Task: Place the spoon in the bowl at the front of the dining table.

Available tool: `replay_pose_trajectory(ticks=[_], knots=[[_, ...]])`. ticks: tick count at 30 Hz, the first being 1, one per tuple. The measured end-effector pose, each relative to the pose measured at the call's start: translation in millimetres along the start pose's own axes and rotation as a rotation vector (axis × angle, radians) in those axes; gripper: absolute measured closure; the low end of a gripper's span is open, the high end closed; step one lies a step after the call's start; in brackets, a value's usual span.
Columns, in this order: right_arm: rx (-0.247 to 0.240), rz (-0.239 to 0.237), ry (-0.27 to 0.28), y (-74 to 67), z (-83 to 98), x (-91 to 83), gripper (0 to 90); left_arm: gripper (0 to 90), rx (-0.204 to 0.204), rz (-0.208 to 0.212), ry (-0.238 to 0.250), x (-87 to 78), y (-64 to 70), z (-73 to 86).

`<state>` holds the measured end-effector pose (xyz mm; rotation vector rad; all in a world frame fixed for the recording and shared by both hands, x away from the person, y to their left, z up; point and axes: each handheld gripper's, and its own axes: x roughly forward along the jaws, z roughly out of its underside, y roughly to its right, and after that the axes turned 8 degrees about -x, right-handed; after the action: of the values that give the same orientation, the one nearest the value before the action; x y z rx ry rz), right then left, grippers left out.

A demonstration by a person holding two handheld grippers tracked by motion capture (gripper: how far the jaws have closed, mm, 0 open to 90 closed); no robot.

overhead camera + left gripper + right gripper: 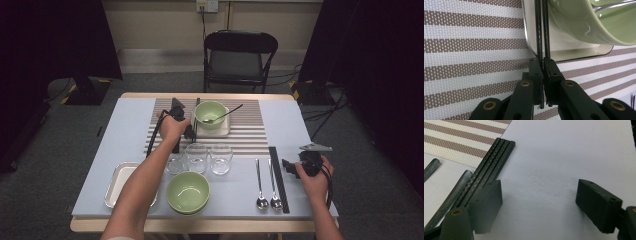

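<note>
Near edge of the table (100, 190): green bowl (187, 192) front centre, empty metal tray (118, 183) to its left, two spoons (267, 184) to its right with a bundle of black chopsticks (279, 178) just beside them. Right gripper (291, 167) sits low at the near right, just beside that bundle; in the right gripper view its jaws stand wide apart with bare table between them, one jaw next to the chopstick bundle (489, 170), nothing held. Behind the near bowl: three clear glasses (200, 159) in a row. Farther out: striped placemat (247, 135), and on it a small cream tray (223, 130) carrying a second green bowl (209, 112) with a spoon (223, 116) resting in it, handle pointing right. Left hand (173, 126) reaches over the mat, left gripper (192, 131) at the tray's left edge. Left gripper view: jaws nearly together, clamped on a pair of dark chopsticks (541, 30); the sticks run straight away from the jaws, along the left rim of the cream tray (564, 53), close to the wall of the green bowl (584, 27). Can't tell if the stick tips touch the tray. Far side: black folding chair (239, 57) behind the table.
</note>
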<state>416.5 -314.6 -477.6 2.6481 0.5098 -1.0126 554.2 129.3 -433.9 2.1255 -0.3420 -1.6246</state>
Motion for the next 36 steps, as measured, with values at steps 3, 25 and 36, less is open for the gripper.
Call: replay_pose_trajectory(ticks=[3, 25, 36], knots=[[0.000, 0.000, 0.000, 0.0, 0.0, 0.0, 20.2, 83.8, 0.019, 0.009, -0.005, 0.1, 0.2, 0.2], [0.000, 0.000, -0.001, -0.2, 0.0, -0.1, 20.3, 71.0, 0.026, -0.011, -0.012, 1.0, 6.9, 2.1], [0.001, 0.000, -0.001, -0.2, 0.0, -0.1, 20.2, 78.4, 0.032, -0.017, -0.015, 0.7, 6.3, 2.5]])
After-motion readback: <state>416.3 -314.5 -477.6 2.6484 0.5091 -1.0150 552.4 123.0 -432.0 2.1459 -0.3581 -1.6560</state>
